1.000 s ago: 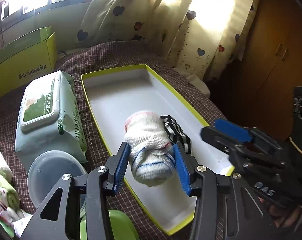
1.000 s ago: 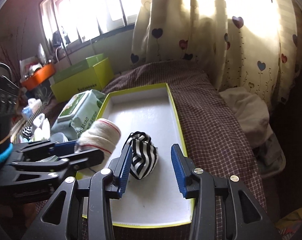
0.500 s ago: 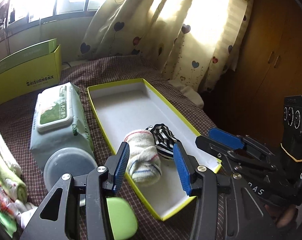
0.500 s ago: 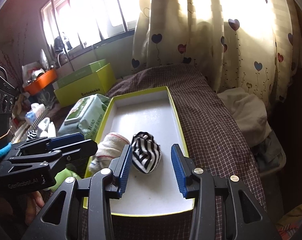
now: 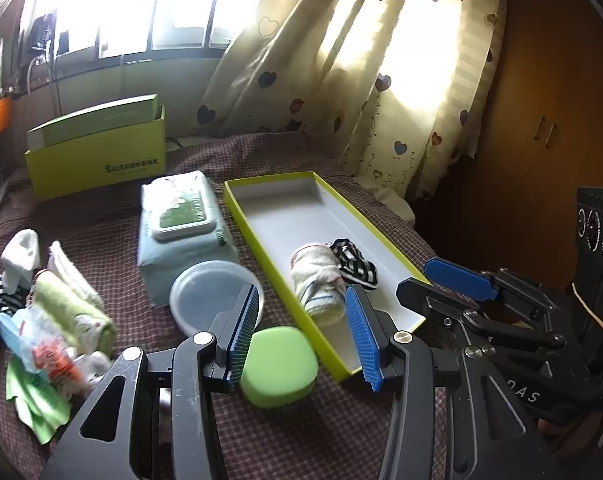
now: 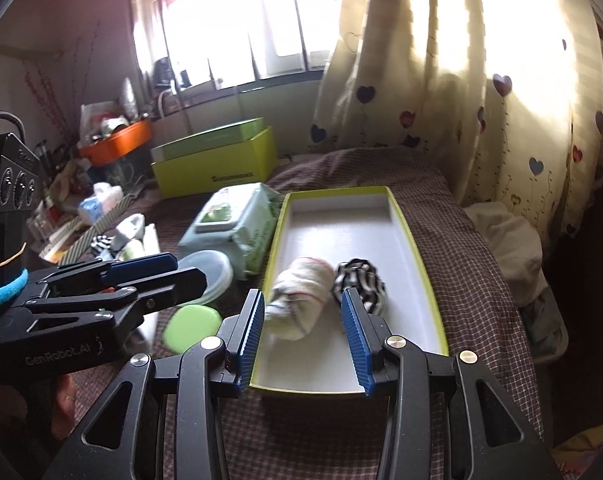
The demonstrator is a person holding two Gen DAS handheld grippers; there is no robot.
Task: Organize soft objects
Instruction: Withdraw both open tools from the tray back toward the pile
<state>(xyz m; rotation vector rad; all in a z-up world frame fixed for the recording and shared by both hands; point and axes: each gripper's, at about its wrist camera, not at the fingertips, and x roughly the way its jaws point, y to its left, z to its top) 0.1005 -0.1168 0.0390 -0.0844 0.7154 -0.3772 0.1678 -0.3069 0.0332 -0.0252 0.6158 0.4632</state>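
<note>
A bed under a dark checked cover (image 5: 301, 432) fills the room, with a bright window (image 5: 141, 4) and heart-print curtains (image 5: 381, 60) behind it and a wooden wardrobe (image 5: 549, 140) to the side. On the cover lies a long shallow tray (image 6: 421, 272) with a lime rim, one short end toward the curtains. Beside its long edge sit a pack of wipes (image 5: 181, 232), a clear round lid (image 5: 211, 296) and a green case (image 5: 279, 366); loose socks and cloths (image 5: 61, 312) lie nearer the cover's far side.

In the tray's near half a rolled white sock (image 6: 297, 300) and a rolled striped sock (image 6: 361, 284) touch side by side, both running roughly lengthwise with the tray.

The left gripper (image 5: 301, 336) and right gripper (image 6: 303, 336) hang clear of them, jaws partly apart and holding nothing.
</note>
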